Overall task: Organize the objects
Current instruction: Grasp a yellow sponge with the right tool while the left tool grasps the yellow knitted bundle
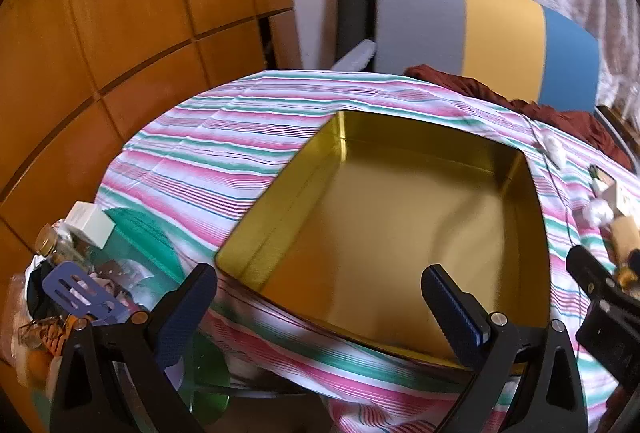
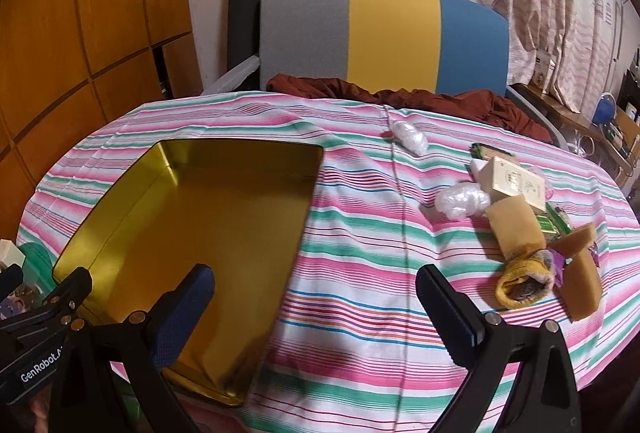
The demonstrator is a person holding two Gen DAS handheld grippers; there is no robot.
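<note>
Striped pink, green and white cloth covers our surface. On its left lies the open gold rectangular tin, with nothing inside; a cream carton, sponges and plastic wads cluster far right. Our left claw and right claw both gape apart, holding nothing.

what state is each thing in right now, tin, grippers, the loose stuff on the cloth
gold tin: lid off, nothing inside, flat on the striped cloth
left gripper: open, holding nothing, over the tin's near edge
right gripper: open, holding nothing
cream box: closed, lying in the pile right of the tin
yellow sock: rolled up, lying on the cloth
plastic wads: crumpled, loose on the cloth
</note>
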